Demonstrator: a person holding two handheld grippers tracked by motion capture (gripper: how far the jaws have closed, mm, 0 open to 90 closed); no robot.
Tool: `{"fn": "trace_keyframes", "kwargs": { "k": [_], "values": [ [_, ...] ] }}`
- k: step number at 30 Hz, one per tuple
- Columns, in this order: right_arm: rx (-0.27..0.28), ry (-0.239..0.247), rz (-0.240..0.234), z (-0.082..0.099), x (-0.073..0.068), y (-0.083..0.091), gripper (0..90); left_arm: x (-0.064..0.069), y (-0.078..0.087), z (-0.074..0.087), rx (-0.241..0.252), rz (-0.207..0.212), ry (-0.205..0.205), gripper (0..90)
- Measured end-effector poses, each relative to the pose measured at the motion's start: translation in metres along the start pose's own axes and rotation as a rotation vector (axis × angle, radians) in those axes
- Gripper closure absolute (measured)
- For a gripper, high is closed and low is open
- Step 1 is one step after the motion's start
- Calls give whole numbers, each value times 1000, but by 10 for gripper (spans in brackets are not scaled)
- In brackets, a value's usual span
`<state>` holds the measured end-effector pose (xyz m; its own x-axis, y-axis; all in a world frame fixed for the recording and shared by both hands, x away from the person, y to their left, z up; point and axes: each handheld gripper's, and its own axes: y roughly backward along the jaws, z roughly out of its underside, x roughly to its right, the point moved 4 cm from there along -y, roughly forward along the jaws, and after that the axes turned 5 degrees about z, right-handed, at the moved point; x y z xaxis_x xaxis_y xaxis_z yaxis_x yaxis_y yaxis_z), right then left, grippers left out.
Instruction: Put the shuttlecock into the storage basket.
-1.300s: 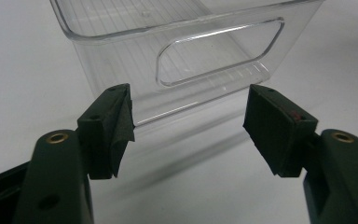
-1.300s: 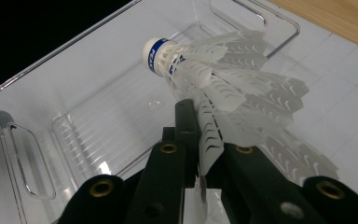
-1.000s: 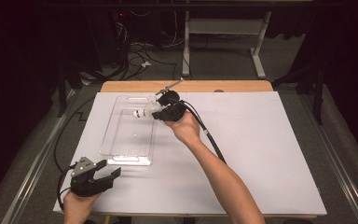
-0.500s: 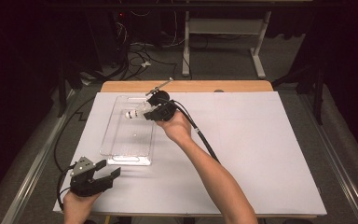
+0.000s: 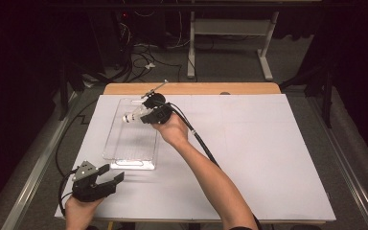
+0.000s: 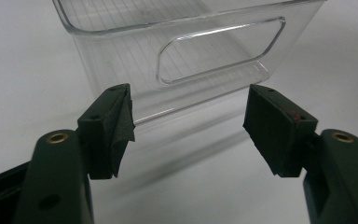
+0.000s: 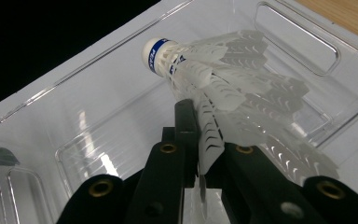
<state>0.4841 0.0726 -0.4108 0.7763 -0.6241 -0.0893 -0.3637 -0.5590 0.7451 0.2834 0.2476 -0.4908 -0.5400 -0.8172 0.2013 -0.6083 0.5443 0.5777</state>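
Right gripper view shows your right gripper clamped on the shuttlecock feathers, cork pointing away over the clear bin floor; your left gripper, jaws apart, waits at its near end.

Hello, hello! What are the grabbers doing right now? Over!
Right gripper shut on shuttlecock, held over clear bin. Left gripper open, facing bin's near end wall. Nothing in the way. Over.

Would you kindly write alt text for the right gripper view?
The right gripper is shut on the white feathers of a shuttlecock, holding it over a clear plastic bin. The cork tip, with a blue band, points away from the camera.
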Motion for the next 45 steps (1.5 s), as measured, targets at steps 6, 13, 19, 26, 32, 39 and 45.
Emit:
{"fn": "trace_keyframes", "kwargs": {
  "k": [6,13,19,26,32,39,45],
  "values": [
    [-11,-4,-3,-2,-1,-10,883,0,0,0,1,0,-1,338],
    [-24,-1,1,-2,-1,-15,881,0,0,0,2,-1,4,340],
    [-38,7,5,-1,-3,-22,879,3,1,0,4,-3,-4,340],
    [-54,7,1,-1,-3,-31,878,3,1,0,6,-1,0,342],
    [-70,2,-8,-1,-3,-38,873,3,0,1,5,3,2,343],
    [-94,25,-4,-8,-1,-39,872,2,1,1,-4,-16,6,343],
    [-93,30,1,-11,-1,-35,871,4,0,1,-9,-19,-6,344]
  ]
}}
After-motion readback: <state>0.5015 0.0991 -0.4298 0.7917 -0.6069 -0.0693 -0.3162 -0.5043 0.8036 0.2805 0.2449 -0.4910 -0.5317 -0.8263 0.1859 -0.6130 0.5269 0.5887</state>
